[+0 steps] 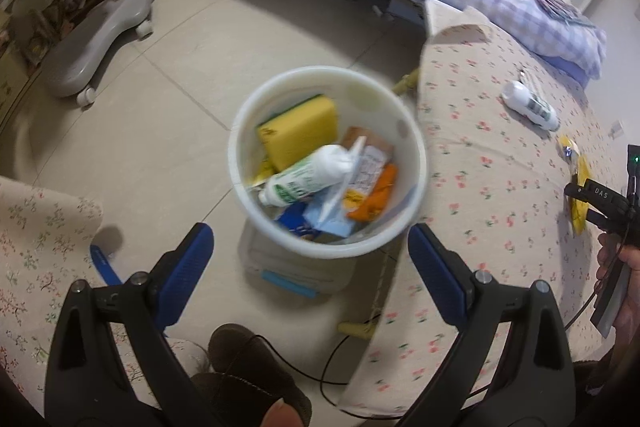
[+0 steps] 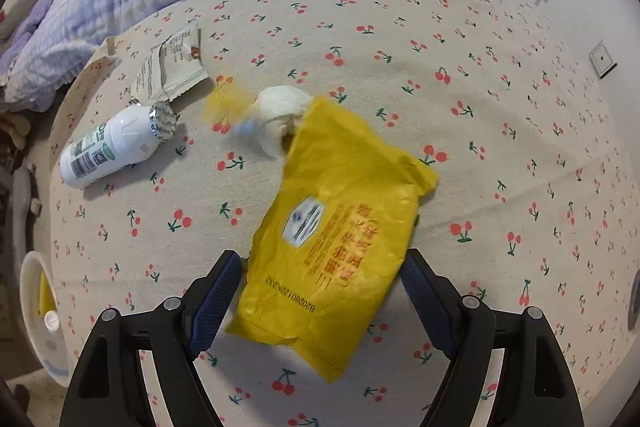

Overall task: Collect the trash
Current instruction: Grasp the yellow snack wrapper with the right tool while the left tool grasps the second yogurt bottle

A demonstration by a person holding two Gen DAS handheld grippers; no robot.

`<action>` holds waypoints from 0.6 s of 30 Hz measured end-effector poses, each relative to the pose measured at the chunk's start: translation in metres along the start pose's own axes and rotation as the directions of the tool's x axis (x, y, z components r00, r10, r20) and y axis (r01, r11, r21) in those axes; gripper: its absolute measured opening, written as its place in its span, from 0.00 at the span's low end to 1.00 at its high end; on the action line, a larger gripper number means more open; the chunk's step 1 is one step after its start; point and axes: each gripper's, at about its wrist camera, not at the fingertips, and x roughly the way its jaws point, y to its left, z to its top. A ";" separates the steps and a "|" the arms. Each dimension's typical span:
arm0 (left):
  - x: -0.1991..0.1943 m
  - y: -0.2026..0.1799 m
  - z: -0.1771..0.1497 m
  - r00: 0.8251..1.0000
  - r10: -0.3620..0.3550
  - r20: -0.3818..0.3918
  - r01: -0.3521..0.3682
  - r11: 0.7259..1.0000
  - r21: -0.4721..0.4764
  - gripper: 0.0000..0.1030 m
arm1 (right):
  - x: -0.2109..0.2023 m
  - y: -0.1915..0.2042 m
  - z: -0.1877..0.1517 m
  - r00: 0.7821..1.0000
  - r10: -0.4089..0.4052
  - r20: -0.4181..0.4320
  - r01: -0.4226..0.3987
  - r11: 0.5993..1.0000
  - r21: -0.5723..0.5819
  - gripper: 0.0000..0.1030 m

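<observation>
The bed (image 2: 460, 39), under a cherry-print sheet, carries the trash: a yellow bag (image 2: 336, 227) lies nearest, between the spread fingers of the right gripper (image 2: 322, 291), which grasp nothing. A white bottle (image 2: 108, 147) lies far left by a torn wrapper (image 2: 172, 63). The left gripper (image 1: 310, 247), fingers also released, hangs above the white bin (image 1: 412, 155) on the floor

A round white plastic bin (image 1: 328, 163) stands on the tiled floor (image 1: 180, 75) just left of a cherry-print bed sheet (image 2: 480, 107). Inside it lie a yellow sponge (image 1: 298, 131) and a white plastic bottle (image 1: 308, 177). On the sheet, a yellow plastic bag (image 2: 332, 247) lies right of another white bottle (image 2: 108, 151), a crumpled white tissue (image 2: 280, 119) touching its far end.
</observation>
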 end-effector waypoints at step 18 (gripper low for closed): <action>0.019 -0.136 0.021 1.000 0.008 0.019 -0.013 0.961 0.277 0.95 | -0.059 -0.092 0.003 0.973 0.228 0.043 -0.229 0.974 0.003 0.47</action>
